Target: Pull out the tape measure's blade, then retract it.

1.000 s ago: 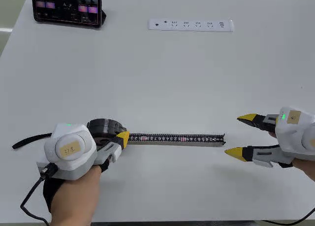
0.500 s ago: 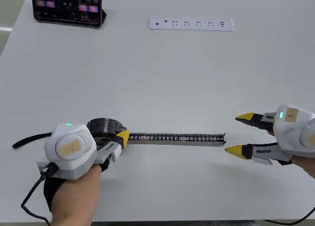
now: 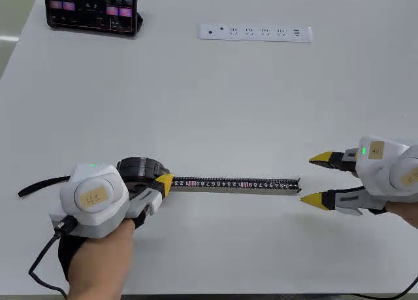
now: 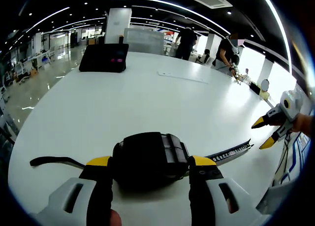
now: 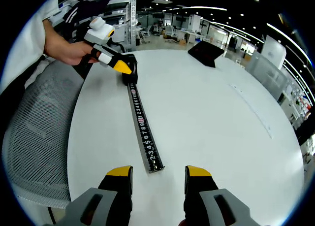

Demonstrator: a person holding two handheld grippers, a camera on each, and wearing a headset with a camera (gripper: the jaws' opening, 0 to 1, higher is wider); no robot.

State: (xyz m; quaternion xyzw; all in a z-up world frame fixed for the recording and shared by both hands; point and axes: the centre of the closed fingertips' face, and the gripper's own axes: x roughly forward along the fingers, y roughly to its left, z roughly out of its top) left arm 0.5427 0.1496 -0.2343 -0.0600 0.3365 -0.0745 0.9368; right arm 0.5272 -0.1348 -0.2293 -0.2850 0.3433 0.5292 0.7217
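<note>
Clamping the tape measure's black case [image 3: 138, 169] in your left tongs [image 3: 149, 177], you are pinning it to the white surface [image 3: 209, 104] at the near left of the head view. The blade [image 3: 235, 183] is lying drawn out flat toward the right. Your right tongs [image 3: 317, 179] are standing released, jaws spread, with the blade's end hook [image 3: 298, 184] just in front of the gap. Whether a jaw tip is touching it is hard to tell from this angle. A dark wrist strap [image 3: 39, 185] is trailing off the case to the left.

In the left gripper view the case is looking chunky and rounded, with a ribbed top. It is probably rubber over hard plastic, so it is likely sitting heavy enough to stay put and giving the yellow-tipped jaws good friction on its two flanks.

In the right gripper view the blade is showing as a thin, glossy strip with printed numbers. It is most likely springy steel: stiff along its length, slick on its faces, and keen to snap back. The little hook is lying just short of your spread jaws, and it is looking like the sound place to pinch, since a grip on the bare strip would probably be slipping. For the retraction you are likely wanting to keep hold of that hook and feed the blade home slowly, so it is not whipping into the case.
</note>
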